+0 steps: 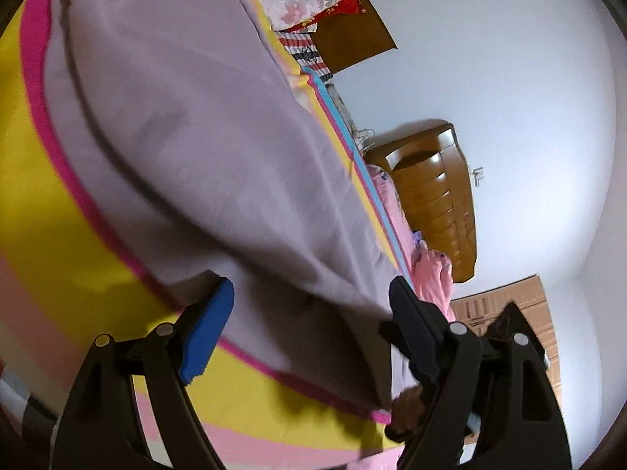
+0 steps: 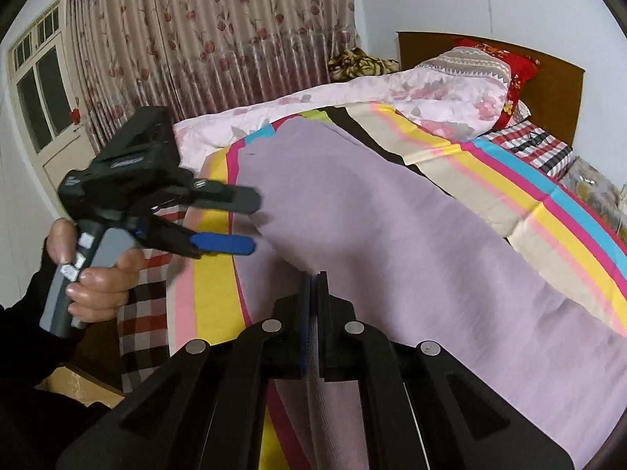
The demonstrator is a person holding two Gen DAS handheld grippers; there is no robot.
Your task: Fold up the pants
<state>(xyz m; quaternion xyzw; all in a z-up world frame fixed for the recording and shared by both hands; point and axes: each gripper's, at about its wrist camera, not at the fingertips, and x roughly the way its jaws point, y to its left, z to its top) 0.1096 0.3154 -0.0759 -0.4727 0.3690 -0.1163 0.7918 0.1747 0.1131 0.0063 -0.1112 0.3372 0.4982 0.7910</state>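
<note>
Left wrist view, tilted and blurred. Left gripper stands open, jaws wide, one blue pad and one dark finger showing. Lilac pants lie spread on the striped sheet; their near edge sits between the open fingers, no pad pressing on it. Something brownish by the dark finger's base, low in frame, too blurred to name. Wooden headboard and a wooden cabinet against the white wall; pink cloth at the bed's edge, partly behind the finger. Pillows at top cut off by the frame.

Right wrist view. Right gripper is closed, fingers together on a fold of the pants; lilac fabric passes down between the fingers and under the tool. The pinched spot itself is hidden by the fingers. Pants run diagonally across the sheet. Left gripper at left, jaws apart beside the pants' edge, held by a hand in a dark sleeve. Floral quilt, curtain, door behind. Checked cloth below the hand, partly covered.
</note>
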